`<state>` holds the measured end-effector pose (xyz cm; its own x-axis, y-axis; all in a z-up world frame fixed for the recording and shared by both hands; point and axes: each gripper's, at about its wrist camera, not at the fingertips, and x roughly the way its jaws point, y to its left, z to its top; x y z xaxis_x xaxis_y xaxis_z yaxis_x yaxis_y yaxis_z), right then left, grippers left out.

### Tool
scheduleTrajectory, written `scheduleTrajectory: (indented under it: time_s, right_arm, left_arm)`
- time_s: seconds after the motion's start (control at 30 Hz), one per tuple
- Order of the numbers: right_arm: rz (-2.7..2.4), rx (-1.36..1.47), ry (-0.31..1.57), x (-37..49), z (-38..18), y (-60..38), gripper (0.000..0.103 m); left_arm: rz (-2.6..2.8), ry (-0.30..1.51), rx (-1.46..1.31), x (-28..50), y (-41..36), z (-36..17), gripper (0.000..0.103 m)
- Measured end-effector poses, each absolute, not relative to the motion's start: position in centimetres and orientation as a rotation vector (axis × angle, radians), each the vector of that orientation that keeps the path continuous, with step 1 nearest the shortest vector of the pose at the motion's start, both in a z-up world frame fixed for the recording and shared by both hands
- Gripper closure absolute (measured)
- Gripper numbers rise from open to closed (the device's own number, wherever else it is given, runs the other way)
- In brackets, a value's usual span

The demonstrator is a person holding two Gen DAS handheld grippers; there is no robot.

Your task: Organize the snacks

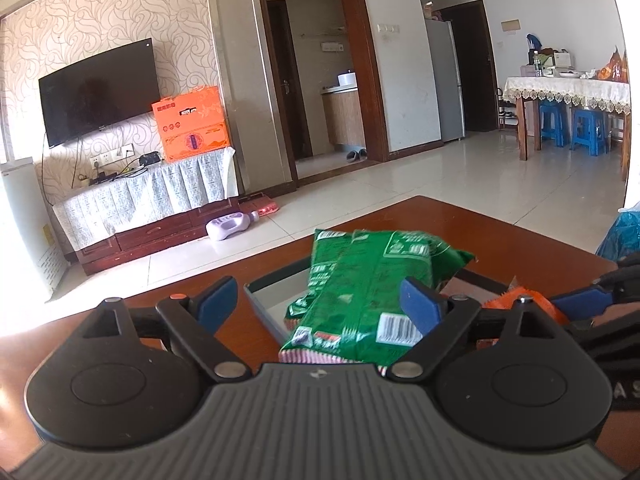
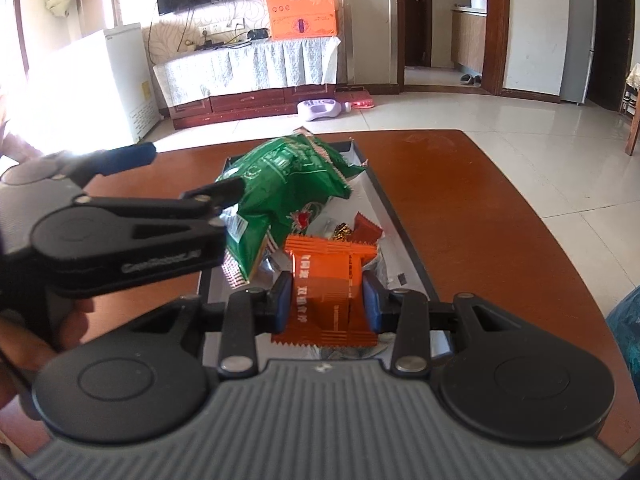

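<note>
An orange snack packet (image 2: 334, 292) is clamped between the blue pads of the right gripper (image 2: 326, 300), its jaws drawn in against the packet's two sides; the packet is held low over the near end of a shallow grey tray (image 2: 394, 208) on a reddish-brown table (image 2: 460, 184), with its long axis running away from the camera and its crimped ends near and far. The left gripper (image 1: 320, 300) is spread wide, and a green snack bag (image 1: 368, 284) is seen between its fingers, the right finger's blue pad (image 1: 420, 300) overlapping the bag's edge; whether the bag is actually touched cannot be told. The green bag lies over the tray's far-left part, its length stretched from the barcoded near end toward the far rim, one far corner crumpled upward. In the right wrist view the left gripper reaches in from the left, its dark finger (image 2: 216, 192) set against the bag's side. Small wrapped sweets (image 2: 356, 232) are scattered in the tray beside the bag. A lilac bottle (image 2: 320, 109) is lying on the tiled floor beyond the table, before a cloth-draped TV cabinet (image 2: 248, 76).
</note>
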<state>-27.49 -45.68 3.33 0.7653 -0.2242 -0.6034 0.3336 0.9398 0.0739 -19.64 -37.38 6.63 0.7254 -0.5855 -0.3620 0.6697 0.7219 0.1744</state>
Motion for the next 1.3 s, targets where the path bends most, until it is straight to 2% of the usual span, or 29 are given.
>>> scheduleTrajectory:
  time_s: [0.2, 0.33, 0.43, 0.73, 0.93, 1.03, 1.13, 1.23, 1.3]
  right_arm:
    - [-0.278, 0.124, 0.621, -26.6, 2.6, -44.7, 0.061]
    - [-0.278, 0.122, 0.628, -26.7, 2.5, -44.2, 0.036]
    - [-0.246, 0.142, 0.621, -27.4, 2.7, -44.0, 0.029]
    - [-0.213, 0.198, 0.565, -29.1, 3.7, -44.0, 0.029]
    - [-0.271, 0.386, 0.452, -31.6, 4.7, -46.2, 0.029]
    - [-0.351, 0.32, 0.436, -33.9, 5.3, -44.8, 0.029]
    - [-0.49, 0.186, 0.45, -36.0, 5.5, -43.0, 0.023]
    - [-0.581, 0.209, 0.417, -38.5, 5.4, -43.1, 0.018]
    - [-0.616, 0.223, 0.407, -40.1, 4.9, -43.3, 0.018]
  left_arm:
    - [-0.68, 0.313, 0.279, -20.4, -35.0, 7.1, 0.011]
    - [-0.675, 0.313, 0.251, -22.0, -33.5, 8.1, 0.007]
    - [-0.643, 0.299, 0.285, -23.7, -33.0, 8.7, 0.006]
    - [-0.581, 0.328, 0.203, -27.7, -28.9, 10.9, 0.003]
    - [-0.587, 0.294, 0.217, -29.7, -28.7, 10.9, 0.003]
    - [-0.613, 0.283, 0.192, -31.0, -29.4, 10.8, 0.001]
    - [-0.616, 0.304, 0.185, -32.4, -30.4, 10.9, 0.0]
    - [-0.632, 0.298, 0.181, -34.3, -31.1, 10.8, 0.0]
    - [-0.647, 0.288, 0.186, -35.7, -31.6, 10.6, 0.0]
